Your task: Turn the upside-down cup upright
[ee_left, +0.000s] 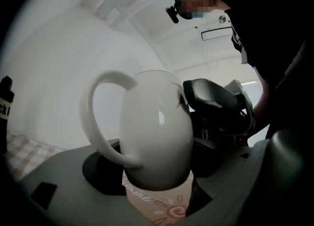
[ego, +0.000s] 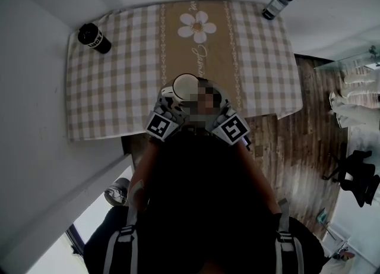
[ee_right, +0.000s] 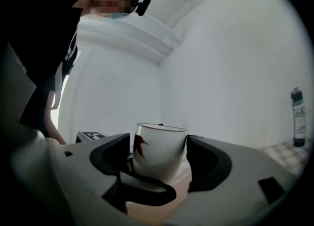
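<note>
Cup point(ego: 186, 87) is mouth-up between your two grippers, over the near end of the beige runner point(ego: 208, 53) that crosses the checked tablecloth point(ego: 113, 88). It is white, with a red leaf-like mark on its side and its rim on top (the right gripper view shows both plainly). Your left gripper point(ee_left: 157, 163) has the cup's lower body pinched between its dark pads point(ee_left: 103, 171), and the handle point(ee_left: 95, 117) loops out to the left in that view. Your right gripper point(ee_right: 161, 159) brackets the same cup from the opposite side. Its jaws are spread, one on each flank of the cup wall, and a thin sliver of light shows beside the left-hand pad, so it is not squeezing. You cannot tell from the head view whether the cup's base touches the cloth. A black bottle point(ego: 94, 37) stands at the far left corner of the table and a grey bottle point(ego: 279, 2) at the far right corner, both well apart from the cup. A daisy print point(ego: 197, 25) marks the far end of the runner.
</note>
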